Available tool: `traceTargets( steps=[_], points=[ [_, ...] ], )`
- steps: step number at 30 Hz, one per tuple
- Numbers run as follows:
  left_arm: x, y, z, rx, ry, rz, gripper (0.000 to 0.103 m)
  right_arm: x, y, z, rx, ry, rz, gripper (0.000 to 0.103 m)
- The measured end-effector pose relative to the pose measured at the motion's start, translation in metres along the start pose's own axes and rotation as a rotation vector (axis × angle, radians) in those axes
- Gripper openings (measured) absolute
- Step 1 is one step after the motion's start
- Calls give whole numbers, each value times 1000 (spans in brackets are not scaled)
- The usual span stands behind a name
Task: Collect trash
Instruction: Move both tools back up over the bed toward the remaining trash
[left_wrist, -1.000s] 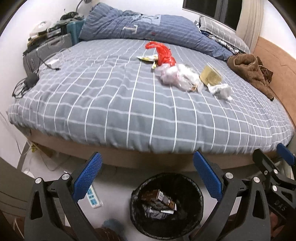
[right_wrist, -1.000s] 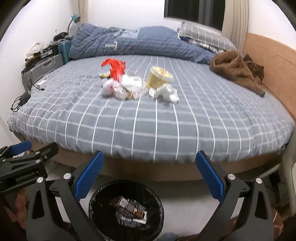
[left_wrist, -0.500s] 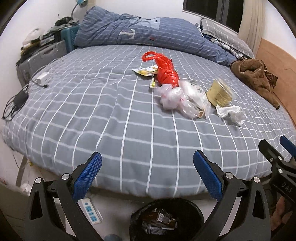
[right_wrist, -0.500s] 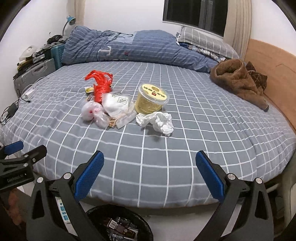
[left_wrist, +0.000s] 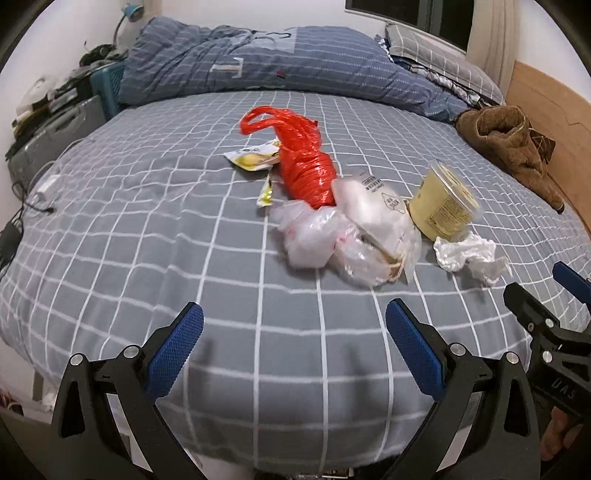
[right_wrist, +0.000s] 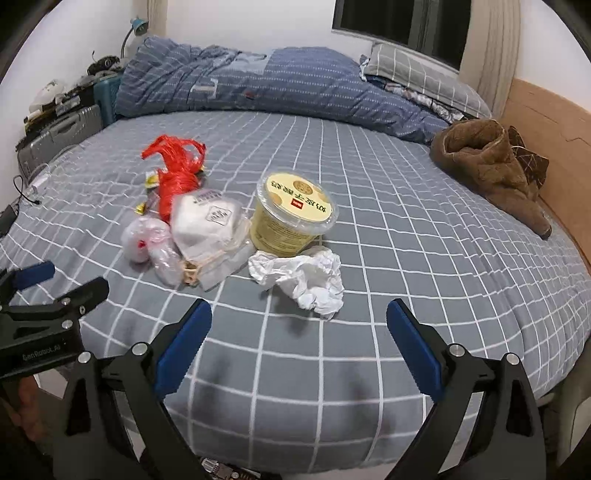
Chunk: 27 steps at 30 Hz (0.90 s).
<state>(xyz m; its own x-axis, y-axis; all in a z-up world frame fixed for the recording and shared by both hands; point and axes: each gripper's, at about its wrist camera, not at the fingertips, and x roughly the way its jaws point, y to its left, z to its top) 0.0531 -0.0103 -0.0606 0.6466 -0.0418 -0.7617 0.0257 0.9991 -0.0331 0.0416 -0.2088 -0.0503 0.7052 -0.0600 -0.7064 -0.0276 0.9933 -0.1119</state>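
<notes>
— Left hand-held gripper (left_wrist: 293, 343)? Right hand-held gripper (right_wrist: 297, 341)?
— Both released, blue pads spread wide, nothing between them. Hovering over the near edge of the bed (right_wrist: 388, 258), left one also seen at 9 o'clock in the right wrist view, right one at 3 o'clock in the left wrist view.

— Trash?
— All lying on the grey checked bedcover, clustered mid-bed. Crumpled white tissue (right_wrist: 303, 277) nearest, at 12 o'clock from the right pads, apart from them. Yellow lidded tub (right_wrist: 291, 216) just behind, touching the tissue, tilted toward the camera. At 9 o'clock of the tub: clear packet with a white mask (right_wrist: 205, 225), leaning against it. Crumpled clear plastic bags (right_wrist: 147, 240) at 9 o'clock of the packet. Red plastic bag (right_wrist: 177, 170) stretched behind them toward 11 o'clock. Small yellow wrappers (left_wrist: 255, 158) beside the red bag, at its 9 o'clock in the left wrist view.

— Elsewhere on the bed?
— Blue quilt (right_wrist: 258, 85) bunched along the far side, at 12 o'clock. Brown garment (right_wrist: 491, 166) heaped at 2 o'clock, near the wooden headboard (right_wrist: 554, 147). Suitcases (right_wrist: 59, 133) off the bed at 10 o'clock.
</notes>
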Motion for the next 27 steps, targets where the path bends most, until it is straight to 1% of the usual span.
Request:
traceTargets(
  steps=[7, 13, 16, 21, 25, 27],
  points=[
    [29, -5, 16, 3, 8, 15, 97, 26, -14, 13, 22, 30, -9, 92],
    [41, -7, 26, -7, 5, -1, 96, 49, -18, 21, 30, 68, -6, 92],
    [44, -9, 30, -11, 7, -26, 93, 59, -17, 22, 27, 81, -4, 91],
    [42, -13, 32, -18, 5, -69, 87, 72, -20, 20, 35, 122, 6, 84],
    [45, -14, 30, -8, 8, -73, 85, 75, -23, 20, 46, 132, 18, 80],
    [49, -12, 30, -20, 14, -77, 81, 77, -22, 19, 50, 139, 32, 77]
  ],
)
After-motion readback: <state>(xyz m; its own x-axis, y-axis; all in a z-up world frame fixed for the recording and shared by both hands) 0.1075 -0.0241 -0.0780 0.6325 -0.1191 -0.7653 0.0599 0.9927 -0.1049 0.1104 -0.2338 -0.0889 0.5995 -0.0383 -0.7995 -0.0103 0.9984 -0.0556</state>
